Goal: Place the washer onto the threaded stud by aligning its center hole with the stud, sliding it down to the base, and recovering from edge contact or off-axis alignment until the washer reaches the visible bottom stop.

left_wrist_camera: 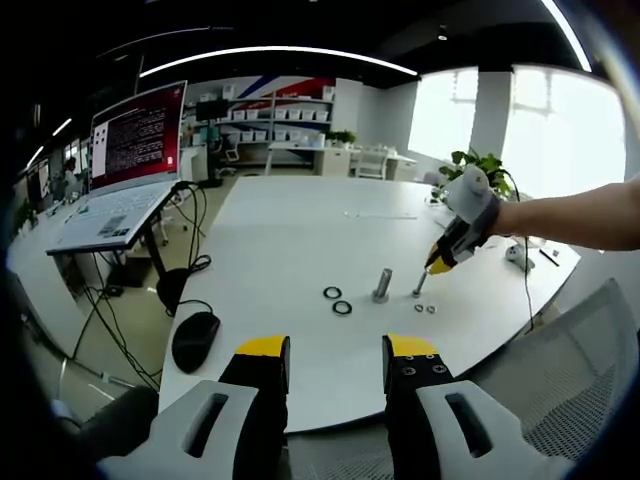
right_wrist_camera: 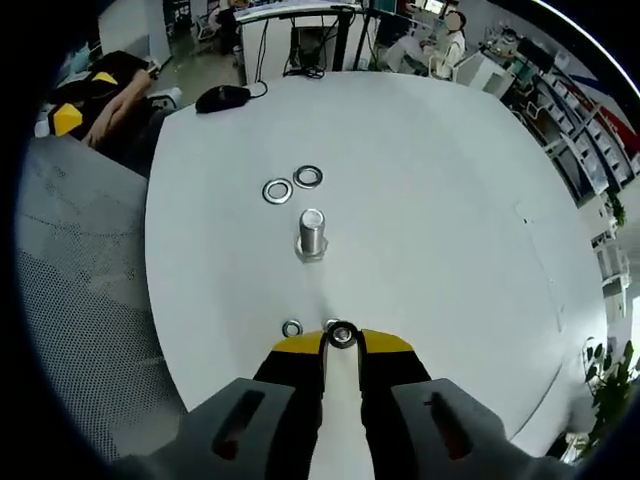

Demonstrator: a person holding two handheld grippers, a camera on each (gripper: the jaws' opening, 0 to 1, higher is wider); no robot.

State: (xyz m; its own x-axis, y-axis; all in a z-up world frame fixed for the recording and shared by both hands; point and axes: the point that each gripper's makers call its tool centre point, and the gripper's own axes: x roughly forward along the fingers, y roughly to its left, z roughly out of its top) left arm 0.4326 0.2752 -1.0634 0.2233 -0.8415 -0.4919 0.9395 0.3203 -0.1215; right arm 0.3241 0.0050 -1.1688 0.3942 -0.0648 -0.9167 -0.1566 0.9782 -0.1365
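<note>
A threaded metal stud (left_wrist_camera: 383, 285) (right_wrist_camera: 311, 235) stands upright on the white table (left_wrist_camera: 290, 230) (right_wrist_camera: 450, 200). Two larger washers (left_wrist_camera: 337, 300) (right_wrist_camera: 292, 184) lie flat just beyond it in the right gripper view. My right gripper (right_wrist_camera: 342, 342) is low over the table's near edge, short of the stud, shut on a small washer (right_wrist_camera: 342, 335). Another small washer (right_wrist_camera: 292, 328) lies beside its tips. In the left gripper view the right gripper (left_wrist_camera: 445, 258) hangs just right of the stud, held by a hand. My left gripper (left_wrist_camera: 336, 352) is open and holds nothing, back off the table's edge.
A laptop (left_wrist_camera: 120, 190) on a stand and trailing cables sit at the left, a black mouse (left_wrist_camera: 195, 340) (right_wrist_camera: 222, 97) on the table's corner. Mesh chairs (left_wrist_camera: 590, 340) (right_wrist_camera: 70, 300) flank the table's edge. A person (right_wrist_camera: 445, 30) sits at a far desk.
</note>
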